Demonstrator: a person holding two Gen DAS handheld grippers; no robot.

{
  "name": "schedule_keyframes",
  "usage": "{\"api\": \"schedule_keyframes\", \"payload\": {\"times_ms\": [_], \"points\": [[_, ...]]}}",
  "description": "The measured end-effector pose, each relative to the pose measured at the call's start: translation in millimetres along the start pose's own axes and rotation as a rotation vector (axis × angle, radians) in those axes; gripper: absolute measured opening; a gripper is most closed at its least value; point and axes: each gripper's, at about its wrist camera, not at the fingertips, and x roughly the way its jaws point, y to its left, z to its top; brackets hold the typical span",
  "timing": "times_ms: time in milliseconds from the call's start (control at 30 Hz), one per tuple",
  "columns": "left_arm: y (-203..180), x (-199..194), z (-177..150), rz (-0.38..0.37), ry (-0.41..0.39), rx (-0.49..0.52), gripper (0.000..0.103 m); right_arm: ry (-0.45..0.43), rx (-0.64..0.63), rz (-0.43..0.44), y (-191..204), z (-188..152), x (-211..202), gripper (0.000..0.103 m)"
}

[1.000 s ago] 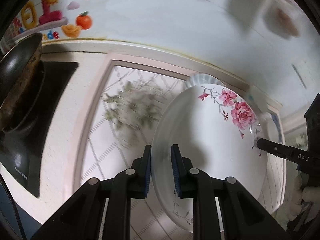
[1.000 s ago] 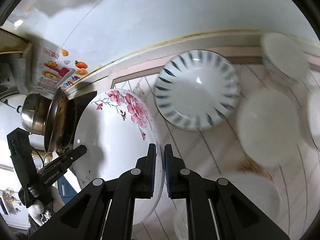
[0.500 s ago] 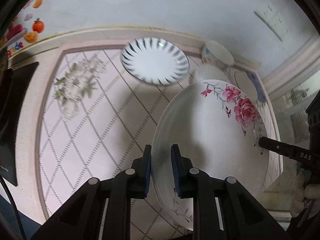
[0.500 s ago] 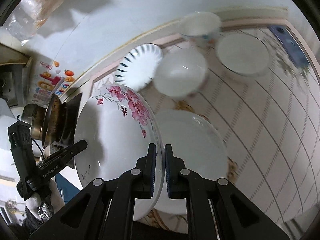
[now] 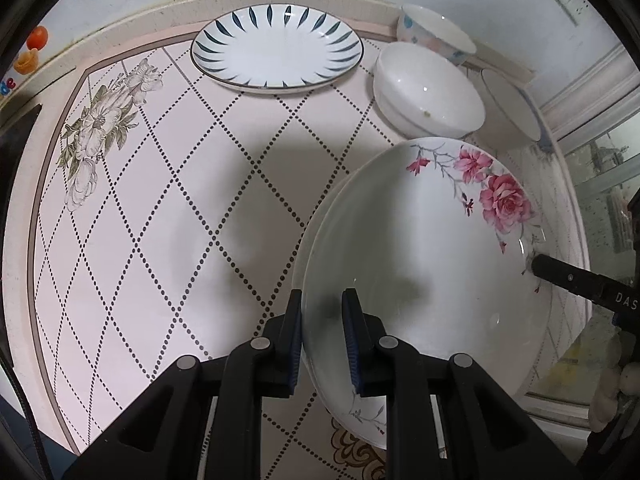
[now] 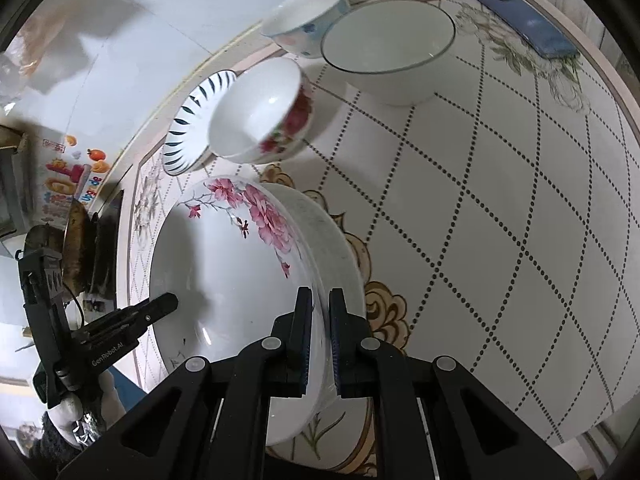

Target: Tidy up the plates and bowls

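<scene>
Left wrist | both tools (image 5: 321,336) (image 6: 319,336) clamp rose plate (image 5: 424,248) | bowls (image 5: 428,92) hold nothing

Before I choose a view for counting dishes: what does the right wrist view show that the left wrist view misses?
Only the right wrist view shows the red-flowered bowl's outside pattern, the whole dark-rimmed bowl and a blue phone.

Only the left wrist view shows the blue-striped plate unobstructed.

Both show the rose plate, with the left gripper and right gripper each clamped on its rim, and the small blue-dotted bowl.
</scene>
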Motion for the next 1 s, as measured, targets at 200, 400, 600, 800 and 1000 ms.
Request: {"api": "schedule_keyframes", "payload": {"times_ms": [200,400,600,800,1000], "points": [[-8.7,2.8,0.5,0.042,0.002,0.035,0.016,0.003,0.011,-0.002,-7.7,2.1,9.2,0.010],[-11.6,8.5,0.5,0.051,0.019,0.041,0.017,0.008,0.025,-0.002,-14.7,3.5,12.8,0.010],[-14.1,13.1,2.2,0.048,0.029,0.037,0.017,0.012,0.030,0.004,-20.9,3.8,13.7,0.010],[-14.6,17.3,9.6,0.053,0.056,0.043,0.018,0.027,0.021,0.000,-18.6,5.5,13.7,0.010],[-18.2,25.1,26.6,0.057,0.145,0.037,0.018,0.062,0.079,0.037,-25.2,10.1,16.5,0.013]]}}
